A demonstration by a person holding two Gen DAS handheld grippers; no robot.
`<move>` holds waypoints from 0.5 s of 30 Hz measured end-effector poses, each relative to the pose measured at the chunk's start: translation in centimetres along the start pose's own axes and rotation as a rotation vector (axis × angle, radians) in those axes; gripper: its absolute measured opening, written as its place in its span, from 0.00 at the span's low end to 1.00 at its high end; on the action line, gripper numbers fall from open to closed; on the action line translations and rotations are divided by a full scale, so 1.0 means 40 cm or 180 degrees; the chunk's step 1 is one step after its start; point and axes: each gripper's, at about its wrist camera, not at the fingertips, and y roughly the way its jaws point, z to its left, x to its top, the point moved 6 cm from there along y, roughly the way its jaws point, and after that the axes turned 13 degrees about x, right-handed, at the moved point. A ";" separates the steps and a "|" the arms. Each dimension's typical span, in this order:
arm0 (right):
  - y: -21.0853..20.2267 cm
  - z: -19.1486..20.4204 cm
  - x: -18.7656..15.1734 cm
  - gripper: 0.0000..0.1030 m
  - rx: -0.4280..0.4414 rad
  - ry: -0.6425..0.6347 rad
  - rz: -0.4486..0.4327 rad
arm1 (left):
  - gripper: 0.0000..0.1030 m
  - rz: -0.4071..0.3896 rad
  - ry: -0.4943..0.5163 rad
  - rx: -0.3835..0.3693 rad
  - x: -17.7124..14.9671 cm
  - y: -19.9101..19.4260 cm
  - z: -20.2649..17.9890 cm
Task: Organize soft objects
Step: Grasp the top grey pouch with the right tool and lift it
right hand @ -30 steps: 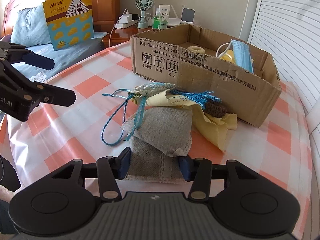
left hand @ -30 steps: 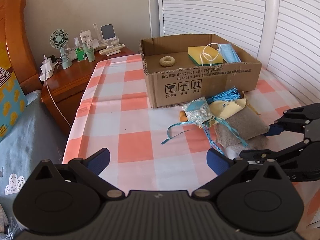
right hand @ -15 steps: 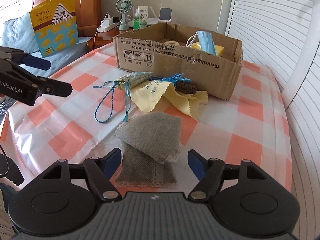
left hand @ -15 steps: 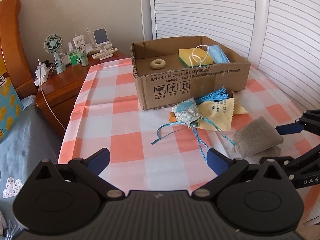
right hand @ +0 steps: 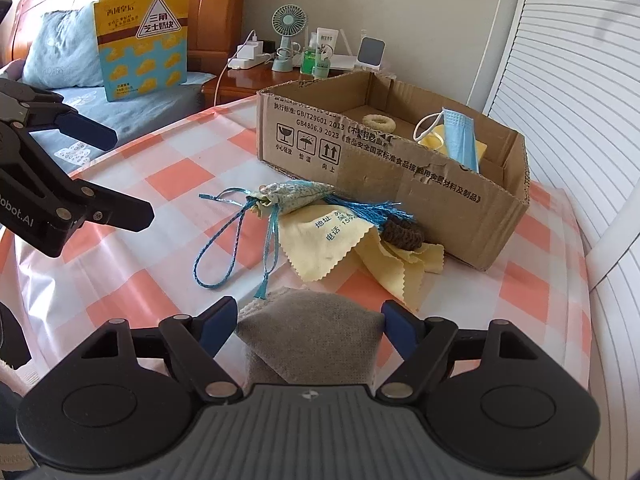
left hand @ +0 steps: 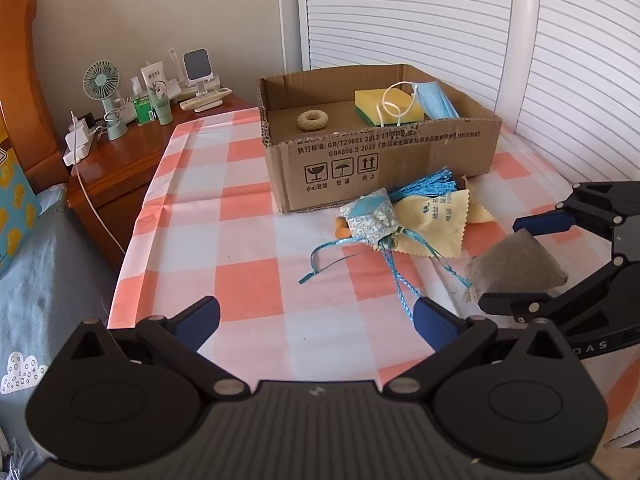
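Two tongs: both are in view over a surface (left hand: 240, 256) covered in an orange-and-white checked cloth.
Left tongs (left hand: 316, 320): released, jaws spread wide with nothing between them, hanging above the checks.
Right tongs (right hand: 310, 316): released; the jaws have just been opening, and a grey pouch (right hand: 308, 332) sits between them with a gap showing beside one pad.
Grey pouch: at the near right edge of the surface (a second grey piece seems to lie under it).
Loose pile: a blue patterned sachet (left hand: 370, 220) with long blue cords, a yellow cloth (left hand: 432, 220), a blue tassel (left hand: 428, 186) and a brown knitted ring (right hand: 402, 236), all lying just in front of the box.
Cardboard box (left hand: 380, 160): open-topped, at the far side of the surface.
Inside the box: a yellow sponge (left hand: 384, 108), a blue face mask (left hand: 434, 100) resting against it, and a pale woven ring (left hand: 313, 120) set apart.
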 end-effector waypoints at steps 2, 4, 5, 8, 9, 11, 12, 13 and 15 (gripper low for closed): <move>-0.001 0.001 -0.005 0.74 -0.0032 -0.0005 0.0010 | 0.99 0.0024 0.0002 -0.0018 -0.001 0.007 -0.002; -0.004 0.000 -0.010 0.70 -0.0049 0.0031 0.0014 | 0.99 0.0039 0.0015 -0.0038 0.000 0.014 -0.007; -0.007 0.000 -0.014 0.68 -0.0039 0.0045 0.0014 | 0.99 0.0042 0.0023 -0.0054 0.000 0.017 -0.009; -0.014 -0.001 -0.019 0.61 -0.0105 0.0061 -0.0007 | 0.99 0.0049 0.0055 -0.0108 0.001 0.024 -0.020; -0.016 -0.002 -0.019 0.59 -0.0125 0.0078 -0.0025 | 0.99 0.0048 0.0070 -0.0120 0.002 0.026 -0.024; -0.024 -0.008 -0.017 0.53 -0.0156 0.0132 -0.0061 | 0.99 0.0055 0.0103 -0.0125 0.003 0.030 -0.031; -0.027 -0.011 -0.017 0.52 -0.0169 0.0156 -0.0076 | 0.99 0.0056 0.0113 -0.0129 0.003 0.031 -0.033; -0.031 -0.015 -0.017 0.50 -0.0191 0.0181 -0.0087 | 0.99 0.0059 0.0121 -0.0138 0.004 0.032 -0.036; -0.037 -0.019 -0.019 0.48 -0.0222 0.0202 -0.0104 | 0.99 0.0065 0.0133 -0.0152 0.003 0.033 -0.041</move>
